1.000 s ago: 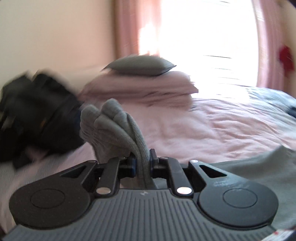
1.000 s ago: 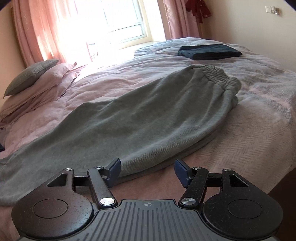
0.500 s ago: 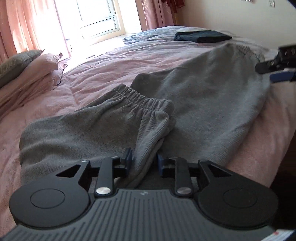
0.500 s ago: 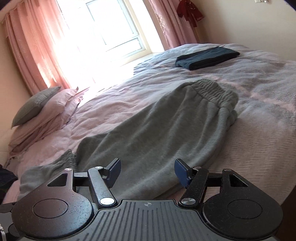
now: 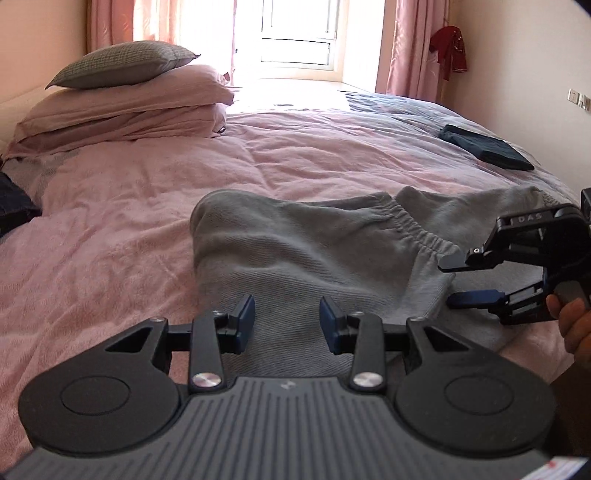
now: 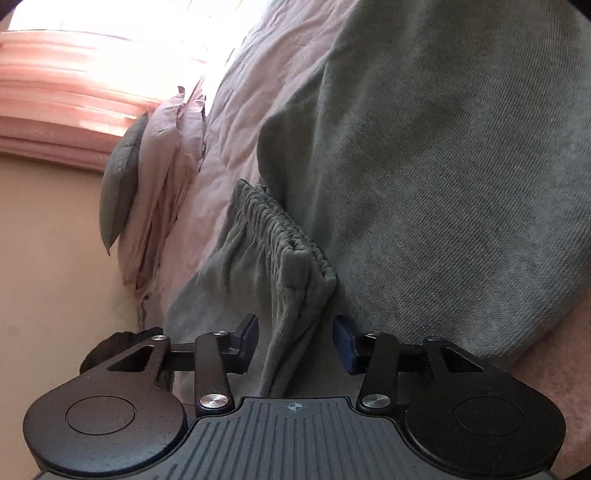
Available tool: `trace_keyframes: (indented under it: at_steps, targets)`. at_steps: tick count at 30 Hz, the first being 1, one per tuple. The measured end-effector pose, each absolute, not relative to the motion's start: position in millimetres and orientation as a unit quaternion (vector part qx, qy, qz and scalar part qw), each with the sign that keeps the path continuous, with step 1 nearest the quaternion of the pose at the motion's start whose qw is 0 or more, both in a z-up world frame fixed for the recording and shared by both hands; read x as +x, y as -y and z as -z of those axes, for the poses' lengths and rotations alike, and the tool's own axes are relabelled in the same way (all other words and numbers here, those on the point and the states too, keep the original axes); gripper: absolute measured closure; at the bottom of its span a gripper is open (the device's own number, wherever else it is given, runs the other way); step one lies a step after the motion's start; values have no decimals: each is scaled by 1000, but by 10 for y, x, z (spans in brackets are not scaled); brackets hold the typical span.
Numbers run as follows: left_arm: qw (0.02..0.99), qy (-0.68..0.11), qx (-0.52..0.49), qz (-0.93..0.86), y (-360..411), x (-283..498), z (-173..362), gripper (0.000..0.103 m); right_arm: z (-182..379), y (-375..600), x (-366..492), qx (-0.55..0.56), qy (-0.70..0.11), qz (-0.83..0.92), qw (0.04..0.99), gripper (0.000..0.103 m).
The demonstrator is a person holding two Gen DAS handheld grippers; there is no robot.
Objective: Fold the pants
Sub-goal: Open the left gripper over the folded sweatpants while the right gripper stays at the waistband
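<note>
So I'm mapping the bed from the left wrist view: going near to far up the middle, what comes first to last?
left gripper → grey pants → pink bedspread → window.

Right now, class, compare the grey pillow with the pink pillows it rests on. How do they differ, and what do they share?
1. Colour: the grey pillow is dark grey with a woven texture; the pink pillows are pale pink and smooth.
2. Position: the grey pillow lies on top; the pink pillows are stacked beneath it.
3. Size: the grey pillow looks smaller than the pink pillows.
Shared: both sit at the head of the bed.
</note>
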State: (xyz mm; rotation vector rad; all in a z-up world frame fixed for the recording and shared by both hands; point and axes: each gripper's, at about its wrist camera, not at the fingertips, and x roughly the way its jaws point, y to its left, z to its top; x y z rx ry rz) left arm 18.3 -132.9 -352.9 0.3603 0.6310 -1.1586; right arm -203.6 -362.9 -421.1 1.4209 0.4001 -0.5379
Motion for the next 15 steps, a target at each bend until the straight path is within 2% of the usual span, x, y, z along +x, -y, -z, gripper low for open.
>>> trace_keyframes:
  at_steps: [3, 6, 10, 13, 15]
  targets:
    - [771, -303, 148, 540, 1243, 277, 3551, 69, 4300, 3661, -1903, 655, -167, 253, 692, 71]
    - [768, -316, 134, 541, 1255, 348, 3613, 69, 4319, 3617, -1864, 639, -141, 263, 709, 92]
    - [761, -317, 126, 552, 1286, 364, 3628, 75, 3713, 3141, -1886, 418, -88, 301, 853, 95]
    - [757, -302, 131, 565, 1324, 299, 3576, 75, 3486, 2838, -2022, 320, -64, 340, 882, 95]
    - [750, -299, 138, 574, 1365, 255, 3574, 75, 3611, 2893, -2118, 323, -85, 380, 863, 95]
